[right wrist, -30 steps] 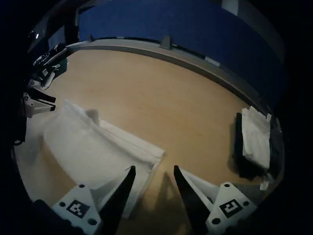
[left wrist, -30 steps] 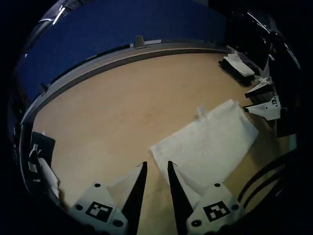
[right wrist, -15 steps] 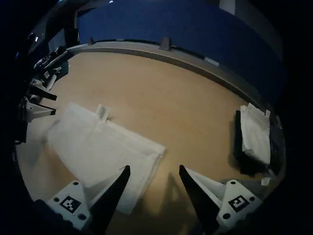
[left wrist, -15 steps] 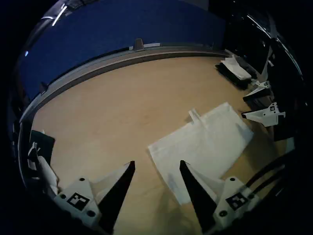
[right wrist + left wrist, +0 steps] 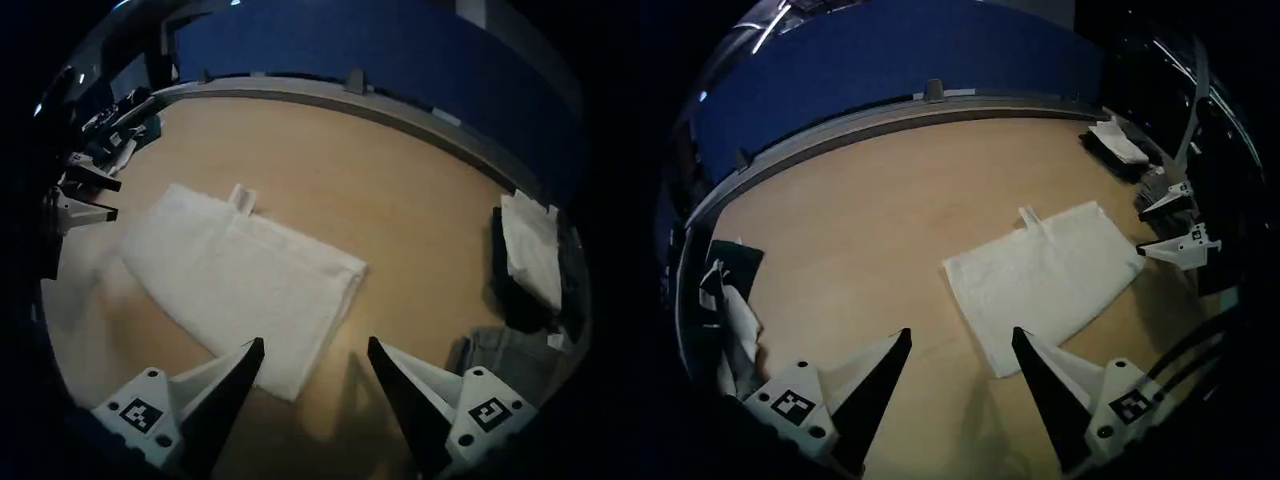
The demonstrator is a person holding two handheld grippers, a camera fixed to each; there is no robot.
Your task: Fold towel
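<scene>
A white towel (image 5: pixel 1044 276) lies folded flat on the wooden table, a small tag sticking out of its far edge. In the right gripper view the same towel (image 5: pixel 240 276) spreads left of centre. My left gripper (image 5: pixel 962 336) hangs open just short of the towel's near left corner, nothing between its fingers. My right gripper (image 5: pixel 314 346) is open too, above the towel's near right corner and not touching it. The right gripper (image 5: pixel 1172 224) also appears at the far right of the left gripper view, and the left gripper (image 5: pixel 84 196) at the left edge of the right gripper view.
A blue partition (image 5: pixel 880 72) backs the table beyond a grey rail (image 5: pixel 384 100). A dark tray with folded white cloths (image 5: pixel 532 264) sits at the right; the same stack (image 5: pixel 1120 144) shows far off. Loose cloths on a dark tray (image 5: pixel 728 312) lie at the left.
Both grippers have let go of the towel, opened wider and pulled back. The towel, lifted and rumpled a second ago, now lies flat and folded.
</scene>
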